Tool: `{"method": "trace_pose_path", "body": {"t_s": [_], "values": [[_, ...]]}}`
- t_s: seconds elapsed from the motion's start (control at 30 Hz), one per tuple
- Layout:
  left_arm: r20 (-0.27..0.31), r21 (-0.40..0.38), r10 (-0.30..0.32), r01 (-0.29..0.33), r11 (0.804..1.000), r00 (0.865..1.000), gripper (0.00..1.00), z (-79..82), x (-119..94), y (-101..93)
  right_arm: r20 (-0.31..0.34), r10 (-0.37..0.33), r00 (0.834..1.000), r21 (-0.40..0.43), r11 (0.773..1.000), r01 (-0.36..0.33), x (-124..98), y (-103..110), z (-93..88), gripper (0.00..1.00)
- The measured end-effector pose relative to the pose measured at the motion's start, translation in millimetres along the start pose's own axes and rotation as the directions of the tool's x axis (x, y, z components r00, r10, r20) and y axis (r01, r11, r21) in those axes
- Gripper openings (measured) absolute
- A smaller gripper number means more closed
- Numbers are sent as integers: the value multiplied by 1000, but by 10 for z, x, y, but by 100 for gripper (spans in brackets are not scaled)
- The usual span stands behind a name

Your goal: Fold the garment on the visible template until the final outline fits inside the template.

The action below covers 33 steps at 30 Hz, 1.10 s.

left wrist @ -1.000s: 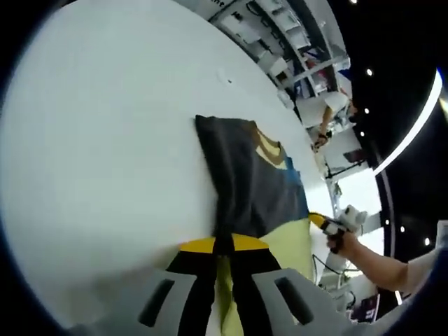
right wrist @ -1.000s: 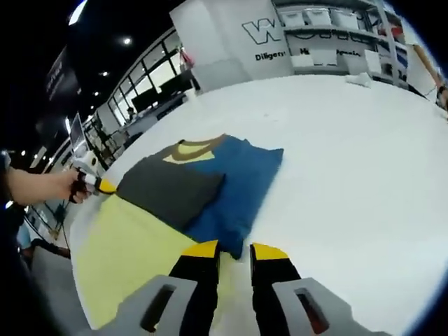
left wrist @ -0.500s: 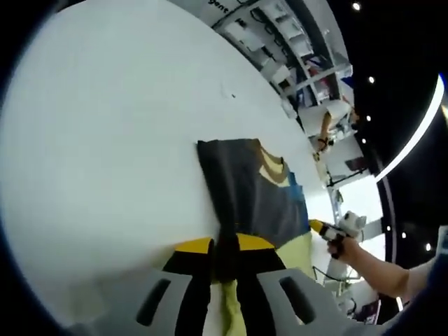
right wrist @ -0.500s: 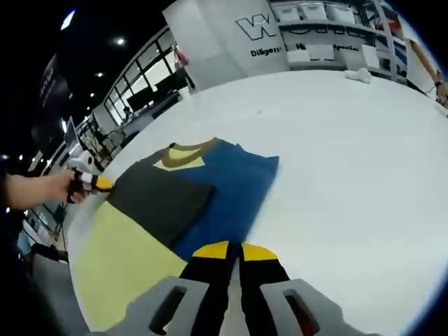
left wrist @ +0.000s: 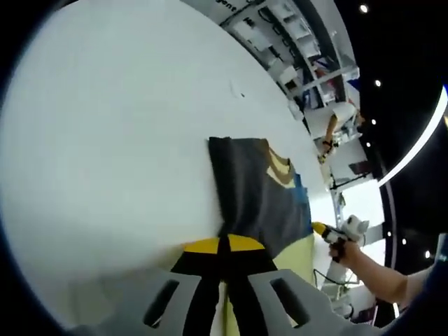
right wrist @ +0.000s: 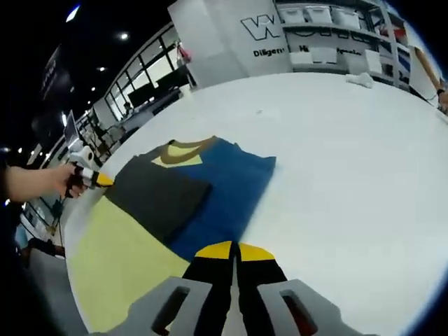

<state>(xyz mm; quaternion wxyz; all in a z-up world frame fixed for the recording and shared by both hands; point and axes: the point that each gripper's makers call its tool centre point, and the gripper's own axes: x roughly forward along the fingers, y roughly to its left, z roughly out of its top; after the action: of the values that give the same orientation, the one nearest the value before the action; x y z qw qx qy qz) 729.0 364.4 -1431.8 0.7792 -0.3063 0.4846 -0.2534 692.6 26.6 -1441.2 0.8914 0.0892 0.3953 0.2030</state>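
In the right gripper view we see our right gripper (right wrist: 234, 246) at the near edge, its yellow-tipped jaws pressed together at the near hem of the garment (right wrist: 224, 192), with blue cloth meeting the tips; it looks clamped on that hem, though the pinched cloth itself is hidden between the jaws. The garment lies flat on the white table (right wrist: 350, 161), a blue panel on the right and a dark grey panel (right wrist: 159, 198) folded over it on the left, with a yellow collar patch (right wrist: 176, 154) at the far end. To the near left of the garment the pale yellow template (right wrist: 119, 262) lies on the table, and the garment overlaps its far right edge. At the far left a hand (right wrist: 59, 183) holds the other gripper, its yellow tip touching the left corner of the grey panel. In the left gripper view our left gripper (left wrist: 222, 246) has its jaws closed together on the near edge of the grey cloth (left wrist: 255, 196), with a strip of the template (left wrist: 297, 252) just to the right. Farther right in that view a hand (left wrist: 350, 248) holds the other gripper at the garment's edge. Beyond the table stand white shelves (right wrist: 336, 28) and a wall with lettering (right wrist: 269, 38).
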Motion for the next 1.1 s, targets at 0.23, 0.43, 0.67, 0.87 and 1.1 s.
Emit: {"method": "trace_pose_path", "body": {"t_s": [0.23, 0.43, 0.67, 0.87, 1.1], "values": [[32, -30, 24, -23, 999, 999, 15, 236, 78, 22, 26, -23, 999, 14, 1000, 22, 55, -58, 144, 10], [12, -16, 60, -60, 998, 998, 4, 298, 131, 92, 16, -13, 1000, 16, 1000, 13, 182, -62, 283, 11], [14, 0, 64, -64, 998, 998, 2, 336, 139, 127, -22, -18, 1000, -34, 999, 18, 233, -67, 276, 0], [30, 10, 68, -68, 998, 997, 1, 375, 134, 158, -2, -20, 1000, -33, 999, 20, 227, -97, 286, 0], [52, 2, 78, -78, 997, 996, 1, 388, 127, 159, 17, -22, 1000, 9, 1000, 22, 227, -132, 302, 0]]}}
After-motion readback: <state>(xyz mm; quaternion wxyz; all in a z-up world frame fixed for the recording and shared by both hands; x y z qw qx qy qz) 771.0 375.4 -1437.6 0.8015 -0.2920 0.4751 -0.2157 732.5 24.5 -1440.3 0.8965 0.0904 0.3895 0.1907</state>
